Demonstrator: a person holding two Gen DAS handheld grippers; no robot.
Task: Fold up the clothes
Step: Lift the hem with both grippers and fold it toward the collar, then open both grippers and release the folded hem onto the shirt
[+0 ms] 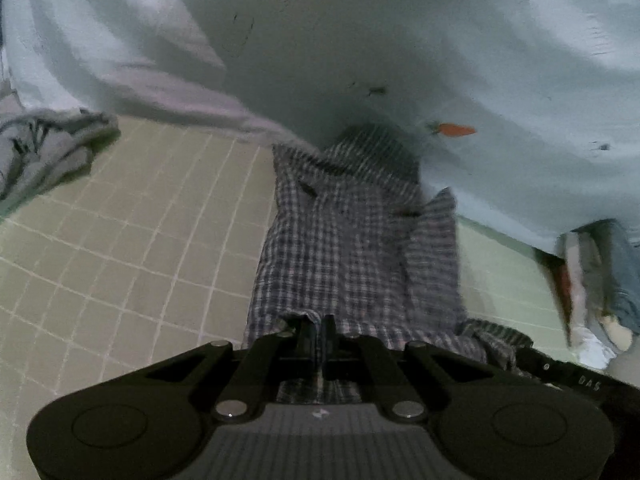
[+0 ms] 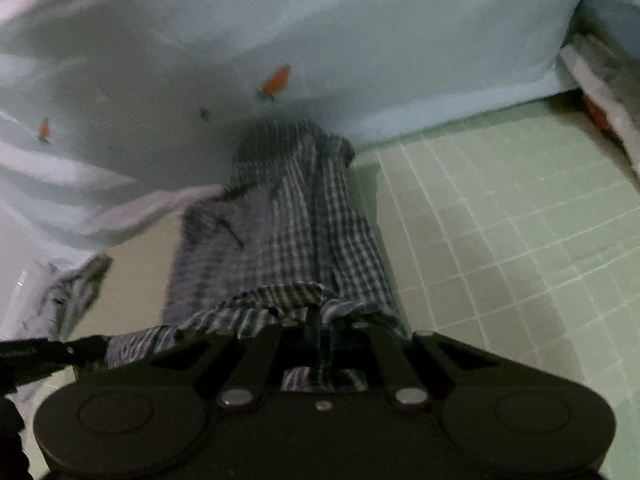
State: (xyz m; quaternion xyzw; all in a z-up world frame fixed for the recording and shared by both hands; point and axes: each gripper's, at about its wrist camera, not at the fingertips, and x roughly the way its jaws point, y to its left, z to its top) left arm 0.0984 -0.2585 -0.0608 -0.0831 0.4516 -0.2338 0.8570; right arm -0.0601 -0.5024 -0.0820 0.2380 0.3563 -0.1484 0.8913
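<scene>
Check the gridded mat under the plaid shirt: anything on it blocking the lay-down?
Nothing visible. Both grippers, left and right, are shut on the shirt. The mat is bare beside it. A grey garment lies at its far left edge, a stack at the right.

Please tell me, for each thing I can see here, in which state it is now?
Checked shirt: stretched out, near edge held up by both tongs.
Left tongs: shut on the shirt's edge.
Right tongs: shut on the shirt's edge.
Light blue sheet: spread out, wrinkled.
Grey cloth: crumpled on the green mat.
Clothes pile: stacked at the side.
</scene>
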